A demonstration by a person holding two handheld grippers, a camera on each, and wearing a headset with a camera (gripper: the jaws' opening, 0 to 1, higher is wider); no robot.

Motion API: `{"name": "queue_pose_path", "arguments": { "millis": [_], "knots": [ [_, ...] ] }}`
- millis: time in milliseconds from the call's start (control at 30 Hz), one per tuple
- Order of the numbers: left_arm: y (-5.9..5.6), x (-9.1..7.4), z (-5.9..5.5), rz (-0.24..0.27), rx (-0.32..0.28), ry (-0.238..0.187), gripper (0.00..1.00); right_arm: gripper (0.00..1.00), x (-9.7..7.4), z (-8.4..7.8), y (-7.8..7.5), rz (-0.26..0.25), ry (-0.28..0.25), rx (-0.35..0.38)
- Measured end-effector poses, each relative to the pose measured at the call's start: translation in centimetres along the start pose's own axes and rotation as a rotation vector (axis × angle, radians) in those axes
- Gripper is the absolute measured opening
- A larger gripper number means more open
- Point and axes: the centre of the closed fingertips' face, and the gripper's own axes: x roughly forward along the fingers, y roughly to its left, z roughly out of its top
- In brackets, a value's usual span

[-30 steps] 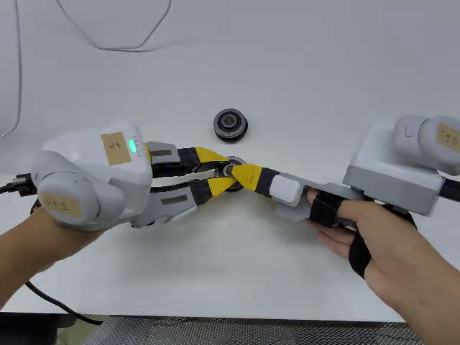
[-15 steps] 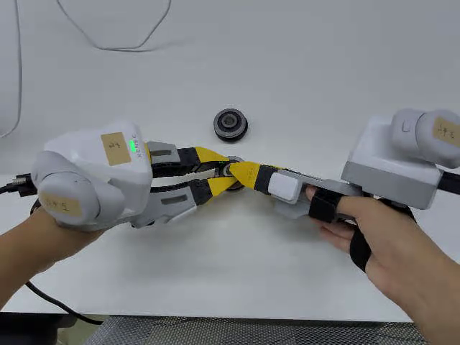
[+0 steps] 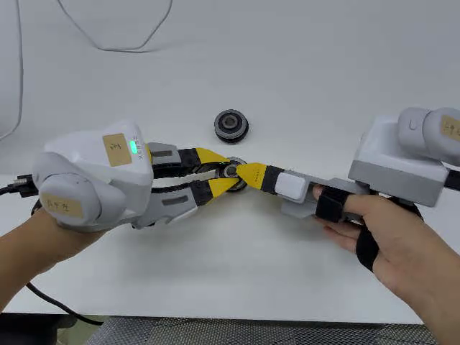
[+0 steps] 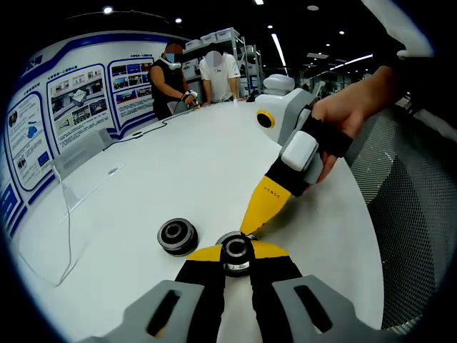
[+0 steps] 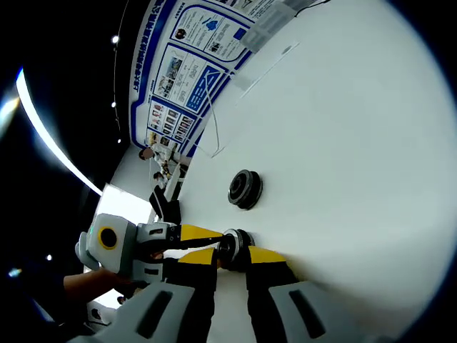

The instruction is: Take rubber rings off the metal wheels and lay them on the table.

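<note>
grips a small wheel between the clamped jaws of the left tool, down by the desk. pinches the same wheel from the opposite side with the right tool. has a second wheel lying on the desk just beyond, apart from both tools.

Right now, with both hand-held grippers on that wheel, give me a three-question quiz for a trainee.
1. True or false: the free wheel touches the held wheel.
2. What clamps the held wheel from the person's left? A) a vice B) the left hand-held gripper C) a magnet
3. Fill in: the right hand-held gripper meets the ___ wheel with its tip.
Key: 1 false; 2 B; 3 held.
</note>
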Motion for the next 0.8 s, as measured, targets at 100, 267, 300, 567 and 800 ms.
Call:
{"name": "queue_pose_path", "arguments": {
  "millis": [100, 267, 300, 567, 800],
  "knots": [
    [0.0, 0.0, 0.0, 0.0, -0.001, 0.0, 0.12, 0.17, 0.0, -0.3, 0.2, 0.003, 0.003, 0.0],
    [0.0, 0.0, 0.0, 0.0, 0.001, 0.001, 0.12, 0.17, -0.1, -0.6, 0.3, 0.01, 0.013, 0.017],
    [0.0, 0.0, 0.0, 0.0, 0.001, 0.001, 0.12, 0.17, -0.1, -0.8, 0.3, 0.012, 0.019, 0.02],
    [0.1, -0.1, 0.0, 0.001, -0.001, 0.001, 0.12, 0.16, -0.3, -0.4, 0.3, 0.01, -0.047, 0.041],
    [0.1, -0.1, 0.0, 0.0, -0.001, 0.0, 0.12, 0.13, -0.3, 0.1, 0.2, 0.014, -0.055, 0.034]
  ]
}}
